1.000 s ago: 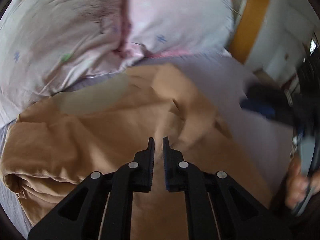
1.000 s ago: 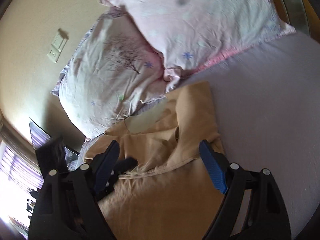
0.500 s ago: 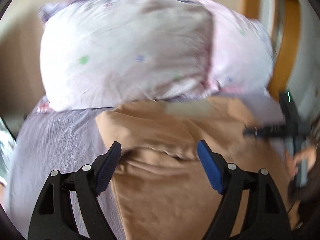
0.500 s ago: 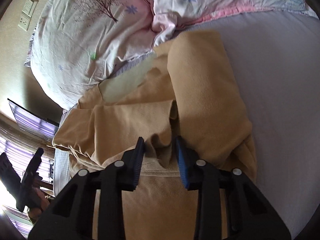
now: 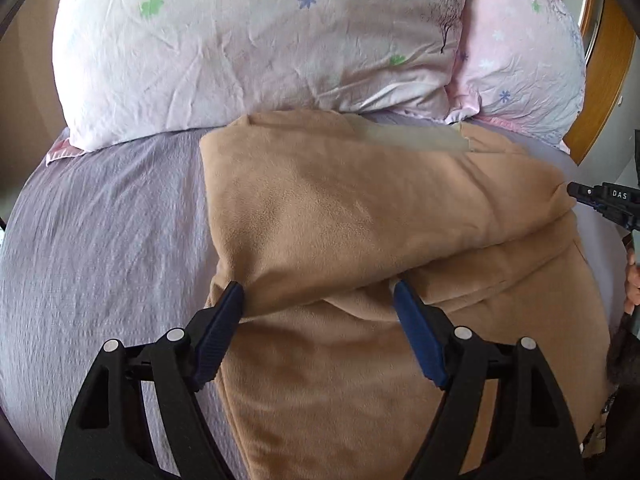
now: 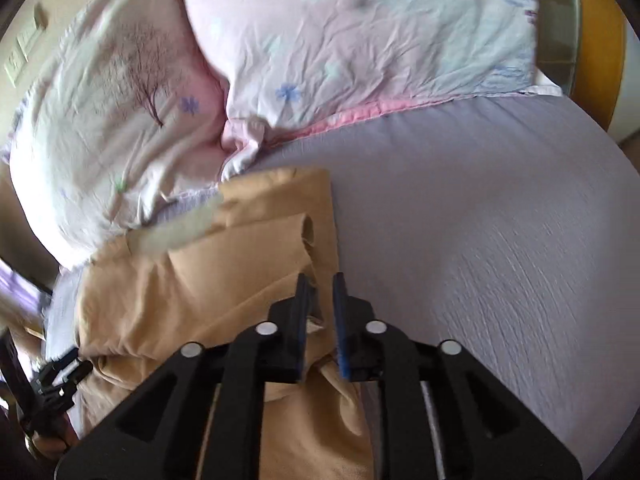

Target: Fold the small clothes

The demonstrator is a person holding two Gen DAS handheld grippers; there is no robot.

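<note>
your right gripper (image 6: 319, 312) pinches the right edge of the tan garment (image 5: 360, 216) lying against the pillows (image 5: 256, 48) at the bed's (image 5: 100, 232) head, ready to fold, while your left gripper (image 5: 318, 312) hovers, jaws apart, over the fold.

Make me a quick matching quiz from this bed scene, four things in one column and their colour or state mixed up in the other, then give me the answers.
Column one:
1. left gripper
2. right gripper
3. bed sheet
4. garment

Column two:
A. pale purple, spread under everything
B. tan, partly folded over itself
C. jaws wide apart, a fold of cloth between them
D. jaws nearly together, pinching a cloth edge

Pairs: 1-C, 2-D, 3-A, 4-B
</note>
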